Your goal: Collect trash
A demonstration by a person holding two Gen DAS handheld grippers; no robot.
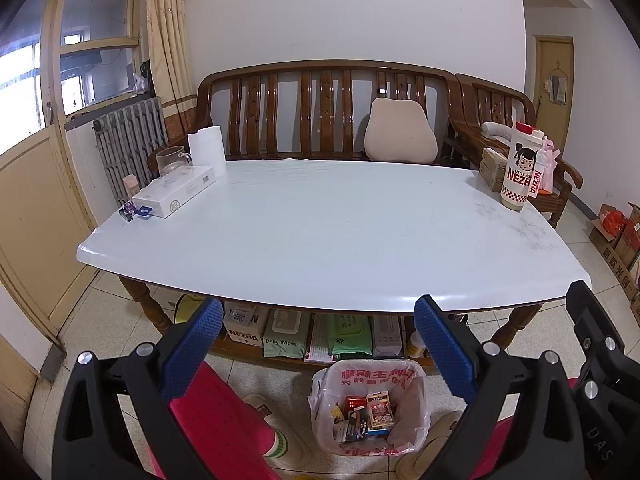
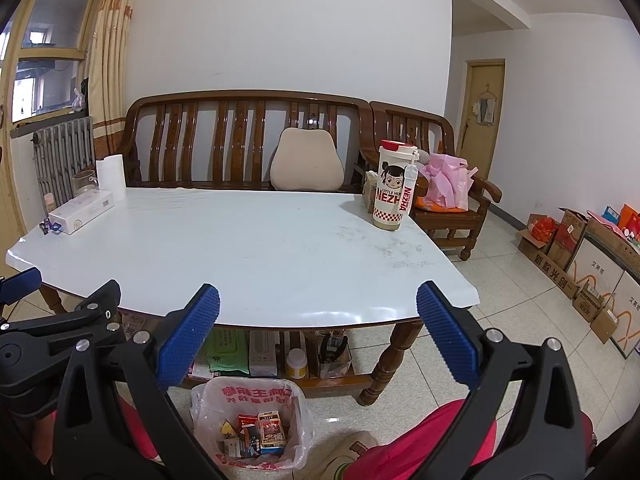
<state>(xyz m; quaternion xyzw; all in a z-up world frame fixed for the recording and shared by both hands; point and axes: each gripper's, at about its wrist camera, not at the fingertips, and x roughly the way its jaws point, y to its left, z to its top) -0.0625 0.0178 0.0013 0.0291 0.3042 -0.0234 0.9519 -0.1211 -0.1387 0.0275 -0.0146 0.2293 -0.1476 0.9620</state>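
Looks near done: bin (image 1: 368, 408) on the floor holds several wrappers and packets, table (image 1: 320, 232) middle is bare. Left gripper (image 1: 316, 344) and right gripper (image 2: 318, 332) both spread wide, holding nothing. Small bits (image 1: 136, 211) by the white box (image 1: 174, 196) may be left, can't tell.

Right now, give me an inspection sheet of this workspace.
Surface: white table, middle bare, faint scuffs at its right end.
Job's things: lined trash bin on the floor before the table, holding small packets and boxes.
Clutter: white box, paper roll, glass mug on the left end; Nezha cup on the right end.
Grippers: left gripper open, empty; right gripper open, empty.
Cables: nothing seen.
Surroundings: wooden bench, radiator, cardboard boxes by the wall.
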